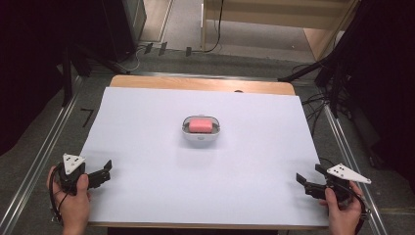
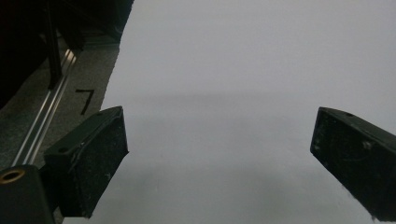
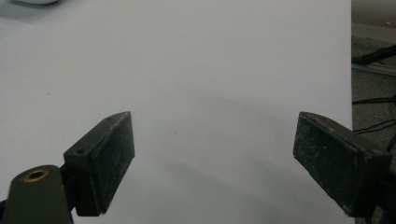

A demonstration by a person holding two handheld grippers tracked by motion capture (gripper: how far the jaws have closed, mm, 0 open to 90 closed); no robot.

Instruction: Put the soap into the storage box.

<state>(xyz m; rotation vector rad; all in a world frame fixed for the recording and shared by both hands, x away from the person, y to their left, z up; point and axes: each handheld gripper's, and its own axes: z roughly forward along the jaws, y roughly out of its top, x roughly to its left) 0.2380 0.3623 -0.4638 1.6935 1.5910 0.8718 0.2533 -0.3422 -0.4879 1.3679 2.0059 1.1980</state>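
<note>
A small white dish (image 1: 200, 136) holding a pink block (image 1: 200, 125) sits near the middle of the white sheet (image 1: 147, 147) that covers the table. My left gripper (image 1: 106, 169) rests at the sheet's front left corner, held by a hand, jaws wide open with nothing between them. In the left gripper view the gripper (image 2: 219, 140) looks over bare white sheet. My right gripper (image 1: 308, 175) is at the front right corner, also open and holding nothing. In the right gripper view the gripper (image 3: 215, 140) faces bare sheet, and the dish's edge (image 3: 35, 2) shows at the top left.
A metal rail (image 1: 34, 161) runs along the table's left side and another rail (image 1: 350, 156) along the right. Black cables (image 1: 318, 103) lie past the right edge. A wooden strip (image 1: 200, 84) borders the far edge. A black "7" mark (image 2: 86, 100) sits left of the sheet.
</note>
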